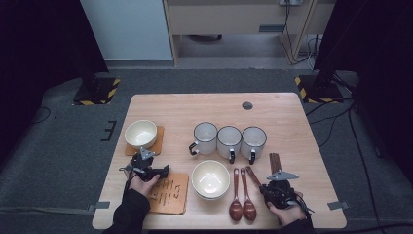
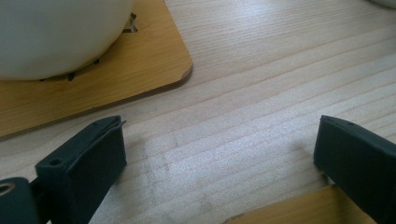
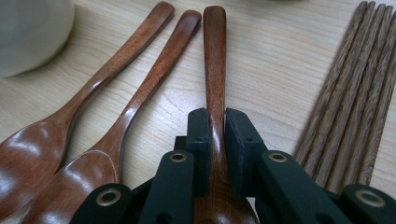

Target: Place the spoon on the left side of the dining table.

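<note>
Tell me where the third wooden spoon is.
The third spoon sits clamped in the right claw, at the table's front right, between the two loose spoons and the chopsticks.

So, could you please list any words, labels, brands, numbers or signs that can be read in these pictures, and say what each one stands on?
None can be read.
The near wooden trivet carries cut-out slot marks, too small to tell whether they are characters.
The yellow-and-black hazard stripes on the stand bases are a warning pattern, not text.
The mugs, bowls and spoons are plain.
</note>
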### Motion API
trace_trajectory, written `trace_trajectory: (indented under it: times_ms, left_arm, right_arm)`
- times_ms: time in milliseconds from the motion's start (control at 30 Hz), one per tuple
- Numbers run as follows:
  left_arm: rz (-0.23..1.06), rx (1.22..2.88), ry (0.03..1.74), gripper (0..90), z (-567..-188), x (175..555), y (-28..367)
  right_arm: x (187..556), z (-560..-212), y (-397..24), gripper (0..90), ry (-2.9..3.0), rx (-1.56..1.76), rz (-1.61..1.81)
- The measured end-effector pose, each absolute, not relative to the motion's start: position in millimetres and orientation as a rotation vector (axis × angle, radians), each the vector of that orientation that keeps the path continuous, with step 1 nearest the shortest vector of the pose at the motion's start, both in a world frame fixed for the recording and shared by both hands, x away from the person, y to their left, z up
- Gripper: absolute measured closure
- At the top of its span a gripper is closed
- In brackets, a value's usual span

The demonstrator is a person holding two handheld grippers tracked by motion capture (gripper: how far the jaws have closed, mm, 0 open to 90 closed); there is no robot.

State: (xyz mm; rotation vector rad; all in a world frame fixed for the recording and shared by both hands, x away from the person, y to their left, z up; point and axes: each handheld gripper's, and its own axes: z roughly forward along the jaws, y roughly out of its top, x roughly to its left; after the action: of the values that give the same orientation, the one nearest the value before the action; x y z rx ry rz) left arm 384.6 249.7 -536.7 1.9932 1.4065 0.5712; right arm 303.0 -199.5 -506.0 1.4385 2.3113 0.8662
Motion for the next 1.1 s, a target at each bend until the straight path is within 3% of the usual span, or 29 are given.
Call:
trace_trajectory:
  times_ms: [600,1100]
  left_arm:
    - [0.551,1.894,1.441,18.7,-522.5,381.8,261.3]
    - [0.53,1.813,1.316,22.1,-493.0,373.3,252.8]
  right_arm:
    - [300.0,-495.1,-200.0,80.6,2.315,1.379,0.955]
    - [298.9,-486.0,-200.4,80.8,2.308,1.323,1.024]
